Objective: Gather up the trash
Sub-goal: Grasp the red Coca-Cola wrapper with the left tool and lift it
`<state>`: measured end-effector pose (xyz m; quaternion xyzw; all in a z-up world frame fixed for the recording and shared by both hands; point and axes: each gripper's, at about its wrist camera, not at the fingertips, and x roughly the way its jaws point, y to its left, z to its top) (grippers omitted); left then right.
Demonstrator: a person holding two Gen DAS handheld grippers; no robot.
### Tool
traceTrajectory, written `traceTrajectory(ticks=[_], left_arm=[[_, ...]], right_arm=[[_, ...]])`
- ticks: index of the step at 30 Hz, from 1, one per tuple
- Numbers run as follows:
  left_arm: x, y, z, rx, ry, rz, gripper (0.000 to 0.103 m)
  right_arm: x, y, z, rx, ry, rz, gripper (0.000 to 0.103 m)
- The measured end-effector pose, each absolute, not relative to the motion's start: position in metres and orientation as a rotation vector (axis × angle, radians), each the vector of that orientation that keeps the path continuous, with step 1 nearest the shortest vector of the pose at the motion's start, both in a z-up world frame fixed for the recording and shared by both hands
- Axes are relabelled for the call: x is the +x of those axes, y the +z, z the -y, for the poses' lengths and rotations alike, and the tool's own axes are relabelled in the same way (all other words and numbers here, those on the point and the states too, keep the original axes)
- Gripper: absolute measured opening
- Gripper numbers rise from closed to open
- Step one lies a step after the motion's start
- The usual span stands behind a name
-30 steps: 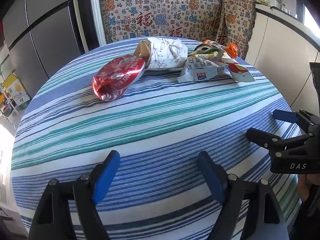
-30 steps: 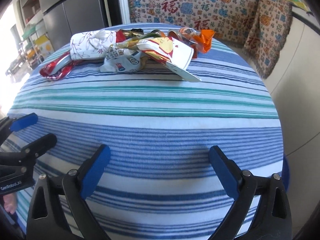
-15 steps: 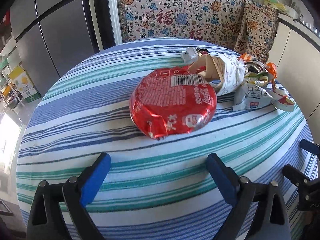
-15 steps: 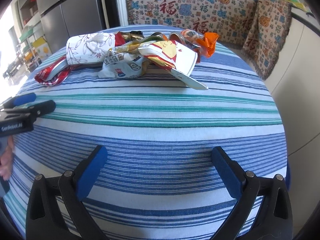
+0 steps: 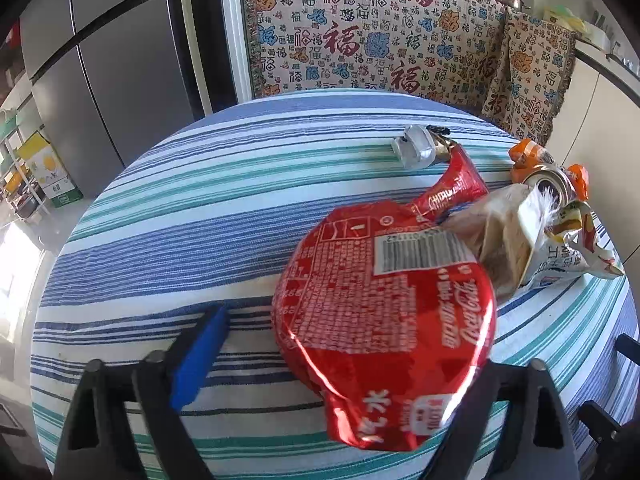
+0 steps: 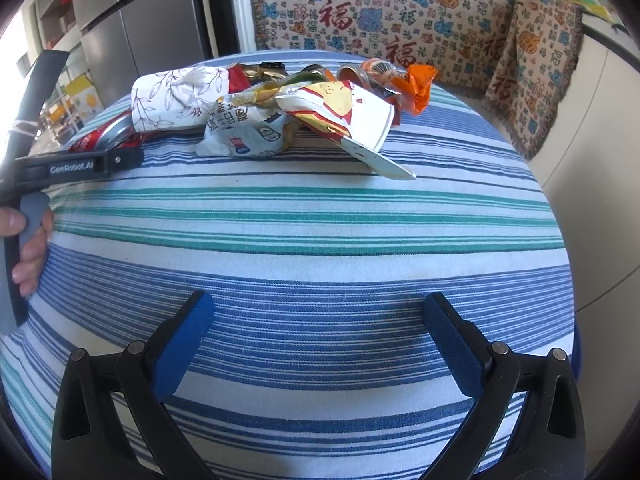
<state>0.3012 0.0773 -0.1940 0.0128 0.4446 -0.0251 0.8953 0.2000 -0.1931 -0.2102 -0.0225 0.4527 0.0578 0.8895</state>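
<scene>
**A:** Where are you on the trash?

**B:** My left tongs (image 5: 340, 364) are spread wide around the near end of the red wrapper (image 5: 384, 304). I see the left blue pad (image 5: 200, 356) just beside the wrapper's left edge; the right pad is hidden under the foil, so I can't tell whether it touches. Nothing is gripped.

**A:** And the other hand?

**B:** The right tongs (image 6: 316, 344) are open too, hanging over bare striped cloth on the worktop (image 6: 320, 240), well short of the pile.

**A:** What's in the pile?

**B:** Taking the red wrapper as my mark: it lies flat on the cloth, label up, its twisted tail pointing away from me. Touching its far right side is a brown paper bag (image 5: 492, 240), with a white snack packet (image 5: 560, 264) beyond that. Behind them sit a crushed can (image 5: 552, 188) and an orange scrap (image 5: 528, 156). A small silver foil lump (image 5: 414, 150) lies off the tail's tip. From the right wrist view I also see a floral paper cup (image 6: 176, 100) and a torn white cup (image 6: 352, 120).

**A:** How would you take it?

**B:** I'd judge the foil is thin and slippery, so I'd lower both pads to the cloth, close slowly so the wrapper bunches between them and doesn't skate away, and lift straight up. I'd stay on the near end, away from the paper bag, so I don't drag the pile along.
</scene>
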Motion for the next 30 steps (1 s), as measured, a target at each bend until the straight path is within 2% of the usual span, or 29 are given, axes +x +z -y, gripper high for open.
traceTrajectory(ticks=[1,5,15,23,24,27,30], left_arm=[[0.299,-0.192,-0.078,0.023,-0.058,-0.906,0.058],[0.289,-0.191,-0.084,0.008,-0.071,-0.904,0.058],[0.208,-0.189,-0.094,0.049,-0.132,-0.909,0.058],[0.206,-0.191,-0.088,0.059,-0.127,-0.909,0.058],[0.206,-0.191,-0.088,0.056,-0.128,-0.910,0.058],[0.206,-0.193,-0.088,0.055,-0.129,-0.909,0.058],[0.205,-0.193,-0.089,0.054,-0.130,-0.909,0.058]], right_arm=[[0.200,-0.211,0.193,-0.047,0.120,-0.940,0.103],[0.200,-0.211,0.193,-0.047,0.120,-0.940,0.103],[0.200,-0.212,0.193,-0.047,0.120,-0.941,0.103],[0.226,-0.213,0.203,-0.066,0.091,-0.953,0.102],[0.233,-0.212,0.204,-0.068,0.084,-0.960,0.099],[0.248,-0.200,0.199,-0.119,0.082,-0.948,0.073],[0.256,-0.185,0.191,-0.179,0.090,-0.884,0.072]])
